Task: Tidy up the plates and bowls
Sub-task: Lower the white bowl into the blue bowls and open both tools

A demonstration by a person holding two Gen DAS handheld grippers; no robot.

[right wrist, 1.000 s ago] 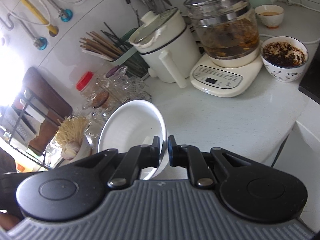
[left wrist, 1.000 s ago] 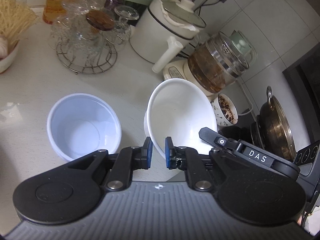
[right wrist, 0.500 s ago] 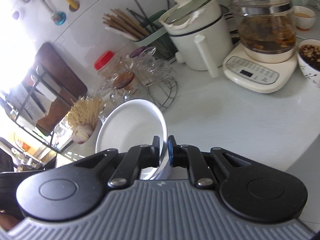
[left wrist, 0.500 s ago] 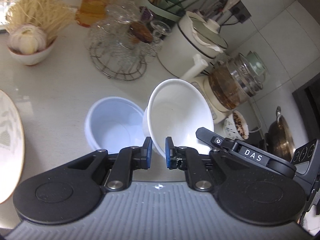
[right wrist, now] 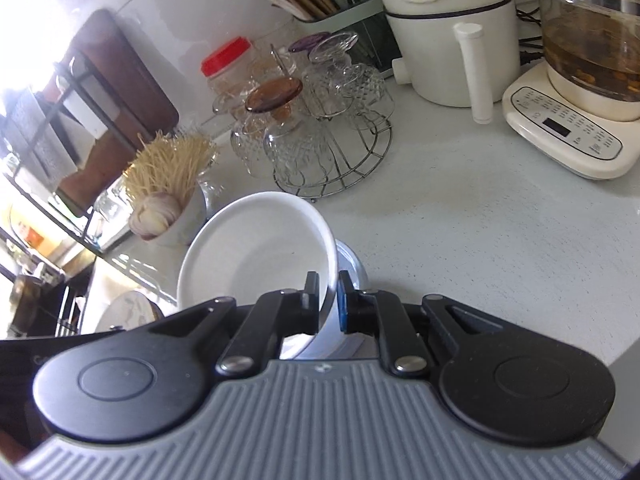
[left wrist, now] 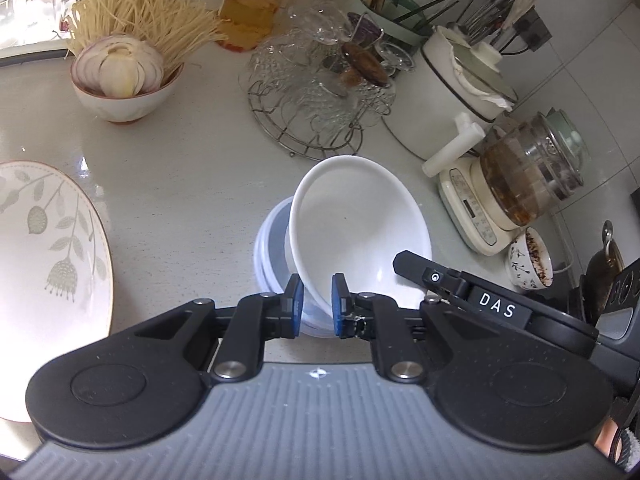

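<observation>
A plain white bowl hangs tilted, its lower side dipping into a pale blue bowl that stands on the counter. My left gripper is shut on the white bowl's near rim. My right gripper is shut on the rim of the same white bowl from the other side, and its black finger shows at the right of the left wrist view. The blue bowl peeks out behind the white one. A flower-patterned plate lies at the left.
A bowl with garlic and dry noodles stands at the back left. A wire rack of glass cups, a white pot, a glass kettle on its base and a small patterned cup line the back and right.
Both grippers carried the white bowl leftwards and a little down, from beside the blue bowl to over it. The patterned plate and the garlic bowl have come into the left wrist view.
</observation>
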